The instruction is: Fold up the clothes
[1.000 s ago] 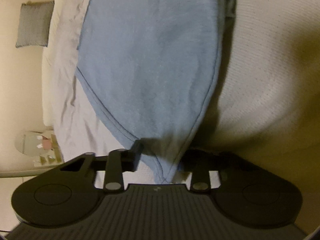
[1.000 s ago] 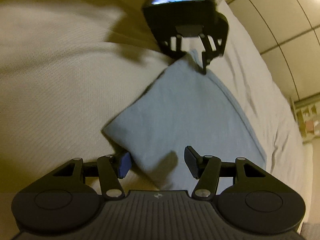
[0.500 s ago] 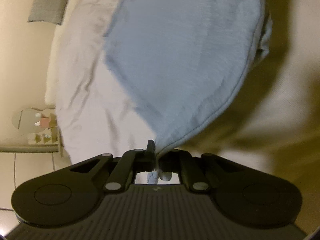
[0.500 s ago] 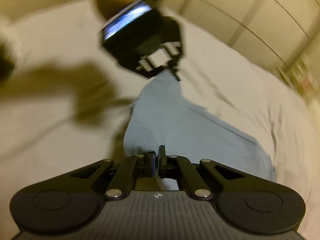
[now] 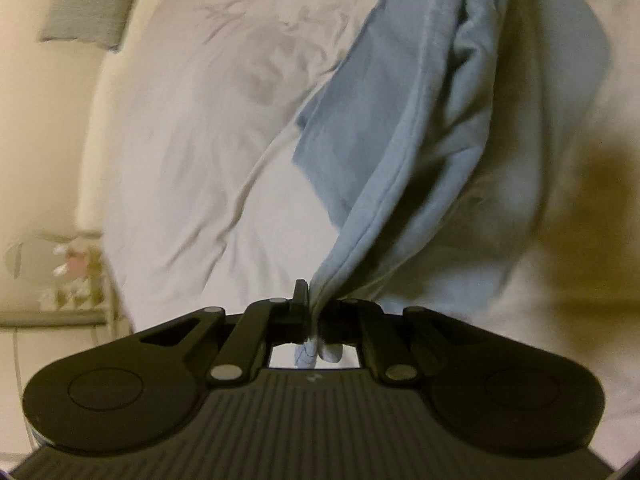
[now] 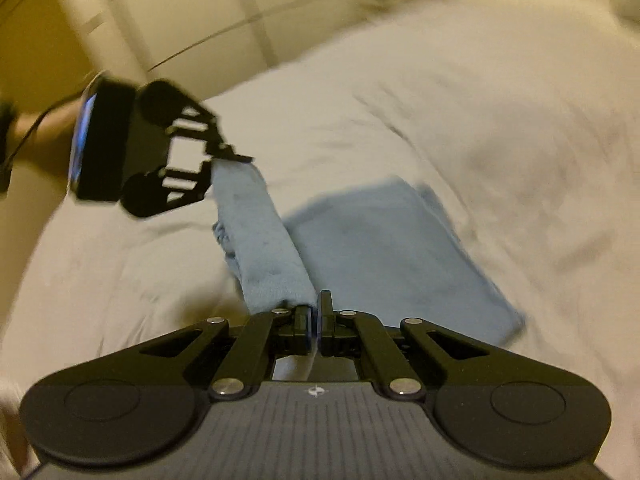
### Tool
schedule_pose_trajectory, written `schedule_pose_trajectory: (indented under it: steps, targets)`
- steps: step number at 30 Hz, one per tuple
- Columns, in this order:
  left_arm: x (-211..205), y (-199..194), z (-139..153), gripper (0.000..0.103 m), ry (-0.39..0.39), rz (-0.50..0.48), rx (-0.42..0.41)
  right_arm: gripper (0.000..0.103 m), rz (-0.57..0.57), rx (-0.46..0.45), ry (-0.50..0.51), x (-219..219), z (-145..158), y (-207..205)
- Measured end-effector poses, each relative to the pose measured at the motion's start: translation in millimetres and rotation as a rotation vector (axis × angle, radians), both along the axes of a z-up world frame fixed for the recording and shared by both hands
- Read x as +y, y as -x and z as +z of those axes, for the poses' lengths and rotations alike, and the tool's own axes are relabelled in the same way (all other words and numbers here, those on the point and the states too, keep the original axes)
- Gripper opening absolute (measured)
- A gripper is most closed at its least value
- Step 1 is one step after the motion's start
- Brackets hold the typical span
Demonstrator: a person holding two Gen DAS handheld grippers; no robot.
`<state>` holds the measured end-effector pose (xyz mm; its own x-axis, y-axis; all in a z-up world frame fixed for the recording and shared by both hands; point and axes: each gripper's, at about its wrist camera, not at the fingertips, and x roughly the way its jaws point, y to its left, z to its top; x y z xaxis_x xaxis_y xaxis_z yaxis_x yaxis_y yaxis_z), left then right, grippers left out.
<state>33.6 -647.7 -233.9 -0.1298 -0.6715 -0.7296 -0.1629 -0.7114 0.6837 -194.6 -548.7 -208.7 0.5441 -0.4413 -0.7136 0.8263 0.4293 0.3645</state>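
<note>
A light blue garment (image 5: 420, 152) lies partly on the bed, its near edge lifted. In the left wrist view my left gripper (image 5: 314, 312) is shut on one corner of it, and a bit of cloth pokes out behind the fingers. In the right wrist view my right gripper (image 6: 316, 320) is shut on the other corner. The lifted edge (image 6: 260, 240) stretches as a band from there up to the left gripper (image 6: 230, 158) at the upper left. The remaining part of the blue garment (image 6: 384, 248) rests flat on the bed.
The wrinkled white bedcover (image 5: 208, 152) spreads around the garment. A grey pillow (image 5: 88, 4) lies at the far end of the bed. A low shelf with small items (image 5: 60, 272) stands beside the bed. Pale cupboard doors (image 6: 192, 12) rise behind the bed.
Both grippers have shut on the garment's corners and lifted that edge off the bed. The flat cloth has become a hanging, folding sheet, and both views have swung.
</note>
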Motion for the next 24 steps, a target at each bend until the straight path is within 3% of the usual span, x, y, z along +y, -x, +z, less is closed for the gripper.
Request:
schedule_pose_trajectory:
  steps: [6, 12, 14, 16, 21, 22, 24]
  targets:
    - [-54, 66, -54, 0.005, -0.113, -0.018, -0.030, 0.004, -0.158, -0.115, -0.215, -37, -55, 72]
    - [-90, 92, -87, 0.013, -0.222, 0.039, -0.019, 0.007, -0.255, -0.128, -0.317, -56, -97, 104]
    - [-99, 91, -85, 0.025, -0.247, 0.089, 0.022, 0.015, -0.285, -0.116, -0.331, -57, -101, 107]
    - [-111, 88, -78, 0.036, -0.271, 0.146, 0.077, 0.015, -0.312, -0.095, -0.337, -56, -102, 110]
    - [-137, 67, -55, 0.038, -0.280, 0.297, 0.214, 0.023, -0.324, -0.071, -0.296, -57, -96, 111]
    - [-138, 61, -52, 0.038, -0.283, 0.326, 0.238, 0.026, -0.314, -0.070, -0.283, -56, -93, 109]
    - [-141, 50, -44, 0.038, -0.289, 0.383, 0.286, 0.042, -0.274, -0.066, -0.253, -58, -92, 101]
